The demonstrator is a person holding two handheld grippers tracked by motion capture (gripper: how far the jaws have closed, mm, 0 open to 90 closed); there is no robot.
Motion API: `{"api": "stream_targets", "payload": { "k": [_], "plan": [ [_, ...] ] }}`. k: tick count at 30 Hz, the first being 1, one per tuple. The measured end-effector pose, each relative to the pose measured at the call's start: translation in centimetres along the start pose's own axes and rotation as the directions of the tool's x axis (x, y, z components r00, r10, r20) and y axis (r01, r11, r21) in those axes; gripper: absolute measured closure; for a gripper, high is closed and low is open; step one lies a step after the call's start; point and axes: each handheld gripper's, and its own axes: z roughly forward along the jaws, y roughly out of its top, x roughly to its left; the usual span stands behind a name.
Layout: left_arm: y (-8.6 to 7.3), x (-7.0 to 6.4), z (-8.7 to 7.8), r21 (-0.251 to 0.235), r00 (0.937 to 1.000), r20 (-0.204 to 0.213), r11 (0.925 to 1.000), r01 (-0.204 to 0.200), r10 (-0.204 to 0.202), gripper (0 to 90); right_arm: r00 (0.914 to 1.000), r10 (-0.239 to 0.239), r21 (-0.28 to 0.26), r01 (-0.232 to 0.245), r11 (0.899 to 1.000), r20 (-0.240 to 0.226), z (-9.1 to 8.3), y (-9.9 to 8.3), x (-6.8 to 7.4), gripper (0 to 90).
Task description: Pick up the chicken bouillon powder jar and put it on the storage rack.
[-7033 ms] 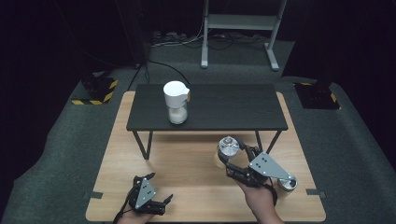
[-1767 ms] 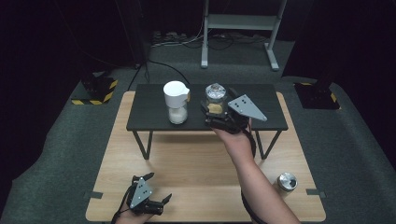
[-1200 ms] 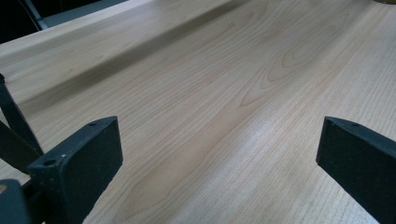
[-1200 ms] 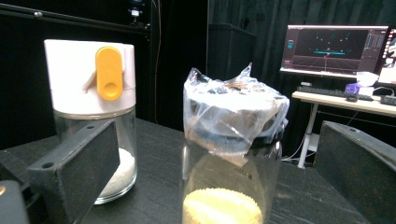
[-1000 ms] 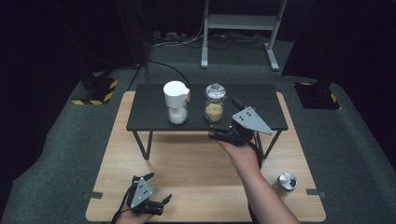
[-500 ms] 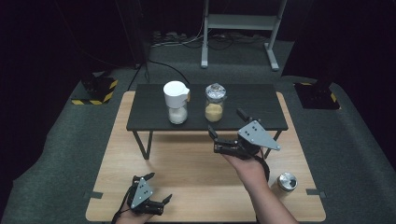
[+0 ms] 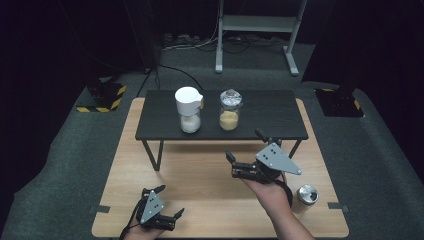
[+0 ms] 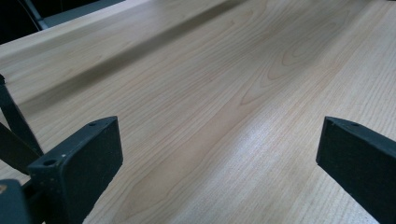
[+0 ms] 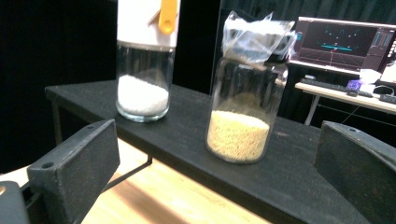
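The jar of tan grains [image 7: 229, 111] stands upright on the low black counter [image 7: 270, 117], its mouth covered by a crinkled clear film and no cap on it; in the right gripper view the jar [image 9: 243, 98] sits dead ahead with grains filling roughly its lower third. Just beside it at 9 o'clock, apart from it, stands the white-lidded jar [image 7: 188, 110] holding white grains. The right gripper [image 7: 233, 165] hovers over the wooden counter [image 7: 200, 175] at about 5 o'clock from the grain jar, clear of it, jaws spread wide and holding nothing. At 3 o'clock from that hand, near the wooden counter's edge, lies a small silver cap [image 7: 307, 194], which looks like the grain jar's lid, though it is too small to be sure. The left gripper [image 7: 170, 202] rests at the near edge, around 7 o'clock from the black counter, jaws likewise parted and empty over bare wood. The step in hand seems to be fetching that cap: the right gripper should swing to 3 o'clock, come down over the cap with jaws square across its rim, and close gently so the smooth metal does not squirt out. Carrying it level to the jar and lowering it straight would keep the film from bunching; the left gripper could steady the glass.
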Motion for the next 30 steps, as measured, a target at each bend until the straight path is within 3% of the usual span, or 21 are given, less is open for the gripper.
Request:
{"api": "stream_targets", "payload": {
  "k": [11, 23, 30],
  "plan": [
    [0.0, 0.0, 0.0, -0.002, 1.0000, 0.001, 1.0000, -0.001, 0.001, 0.7, 0.9999, -0.013, 0.050, 0.014, 0.999, -0.010, -1.1, -2.5, 0.9, 0.0],
    [0.0, 0.0, 0.0, 0.000, 1.0000, 0.004, 1.0000, -0.006, 0.006, 0.7, 0.9994, -0.033, 0.144, 0.034, 0.989, -0.013, -2.0, -7.3, 1.2, 0.0],
    [0.0, -0.1, 0.0, -0.001, 0.9999, 0.006, 0.9999, -0.011, 0.011, 0.7, 0.9996, -0.021, 0.194, 0.024, 0.981, -0.018, -2.4, -10.1, 1.4, 0.0]
  ]
}}
